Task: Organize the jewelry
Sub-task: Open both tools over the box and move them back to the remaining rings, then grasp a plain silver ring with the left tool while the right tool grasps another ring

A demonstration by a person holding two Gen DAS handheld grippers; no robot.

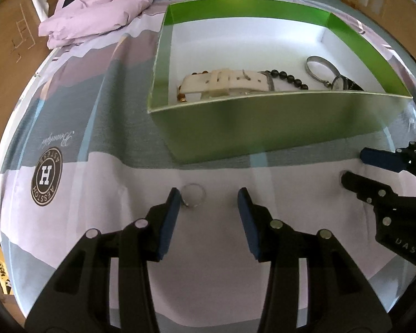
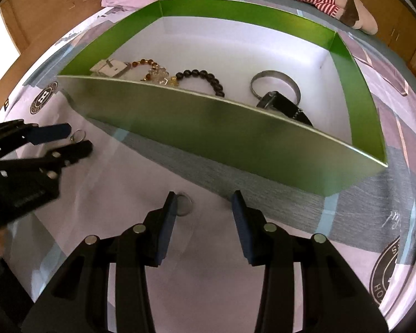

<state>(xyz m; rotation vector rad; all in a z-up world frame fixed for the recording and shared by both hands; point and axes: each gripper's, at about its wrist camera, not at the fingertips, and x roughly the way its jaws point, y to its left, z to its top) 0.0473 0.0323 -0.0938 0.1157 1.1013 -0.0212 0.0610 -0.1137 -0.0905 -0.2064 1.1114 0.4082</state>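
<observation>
Your left tool [image 1: 208,198] stands open, a small silver ring [image 1: 193,195] just inside its left finger on the bedsheet. Your right tool [image 2: 203,201] likewise gapes beside another thin silver ring [image 2: 184,204].

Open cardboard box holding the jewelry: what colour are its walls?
Green walls, white floor inside; clearest in the right wrist view.

The green box's near wall [image 1: 263,116] hides part of the white watch [image 1: 224,83] and black bead bracelet [image 1: 288,77].
</observation>
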